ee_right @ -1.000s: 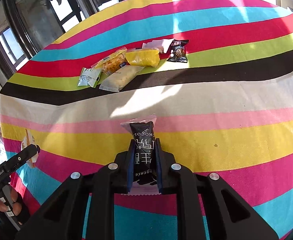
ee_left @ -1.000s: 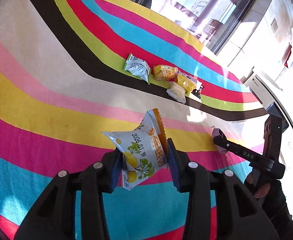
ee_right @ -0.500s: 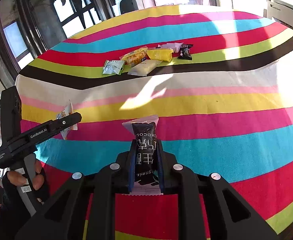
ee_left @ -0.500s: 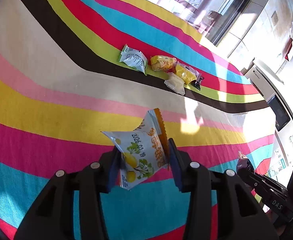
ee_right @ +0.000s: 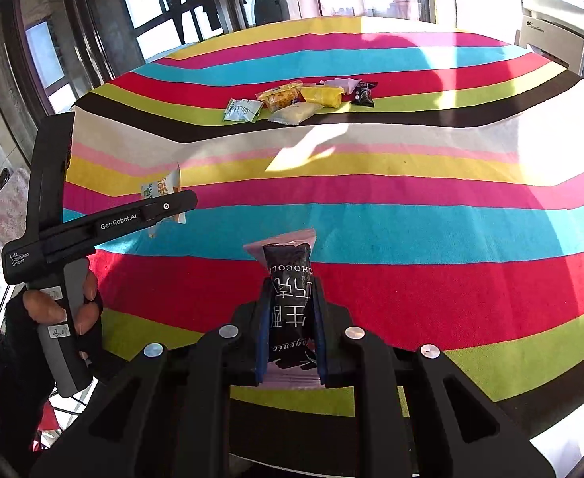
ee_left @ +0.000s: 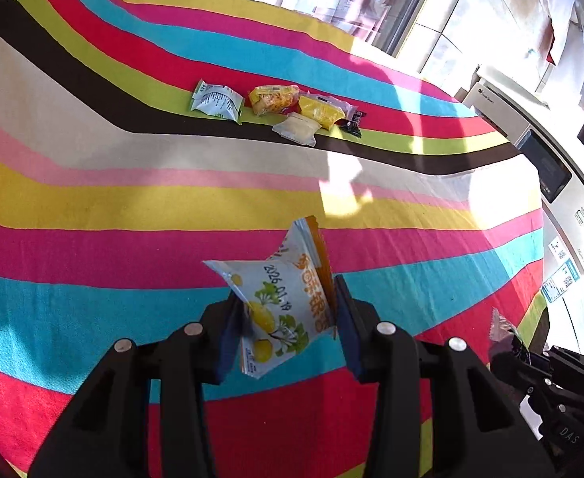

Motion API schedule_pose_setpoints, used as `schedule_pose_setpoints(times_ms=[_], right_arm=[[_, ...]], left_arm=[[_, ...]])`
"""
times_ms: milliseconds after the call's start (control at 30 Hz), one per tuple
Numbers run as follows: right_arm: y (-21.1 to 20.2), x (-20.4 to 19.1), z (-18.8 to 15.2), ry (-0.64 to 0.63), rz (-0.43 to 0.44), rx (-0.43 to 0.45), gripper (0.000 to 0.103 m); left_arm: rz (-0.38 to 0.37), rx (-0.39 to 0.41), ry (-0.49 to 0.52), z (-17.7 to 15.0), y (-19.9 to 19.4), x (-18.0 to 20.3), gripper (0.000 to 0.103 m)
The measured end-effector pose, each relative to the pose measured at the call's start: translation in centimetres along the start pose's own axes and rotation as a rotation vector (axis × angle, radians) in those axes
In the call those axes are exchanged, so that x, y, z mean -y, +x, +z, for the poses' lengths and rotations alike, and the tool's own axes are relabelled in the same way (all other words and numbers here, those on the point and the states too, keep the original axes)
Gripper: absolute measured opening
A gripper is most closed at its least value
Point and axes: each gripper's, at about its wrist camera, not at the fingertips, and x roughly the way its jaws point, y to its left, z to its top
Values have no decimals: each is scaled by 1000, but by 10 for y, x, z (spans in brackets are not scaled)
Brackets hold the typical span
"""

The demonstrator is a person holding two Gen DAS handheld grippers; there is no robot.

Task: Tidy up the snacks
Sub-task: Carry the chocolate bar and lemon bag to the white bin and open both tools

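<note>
Both our hands have drawn back from the row of five snack packets on the striped-cloth surface; left gripper fingers clamp the white lemon-print pouch, right gripper fingers the black chocolate bar wrapper, both unplaced.

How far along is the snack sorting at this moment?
Done: a cluster of packets lies on the far stripes. In hand: the left hand-held gripper holds a lemon-print packet, the right hand-held gripper a chocolate bar. Left: setting both down.
</note>
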Motion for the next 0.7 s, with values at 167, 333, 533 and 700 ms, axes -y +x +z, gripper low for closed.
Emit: schedule_pose_setpoints(times_ms=[167,333,533,700], right_arm=[[-12,18,-22,-12,-42,-26,17],[-33,48,-46,51,-75,-27,17],[-58,80,-75,141,-93,-10,17],[-72,100,-99,205,-102,-2,17]], left_arm=[[-56,-35,80,-15,-2,38,42],[-149,-77,108,-30,3,65,42],[-214,-127,157,-43,5,100,42],[-238,-149,244,-55,0,137,42]])
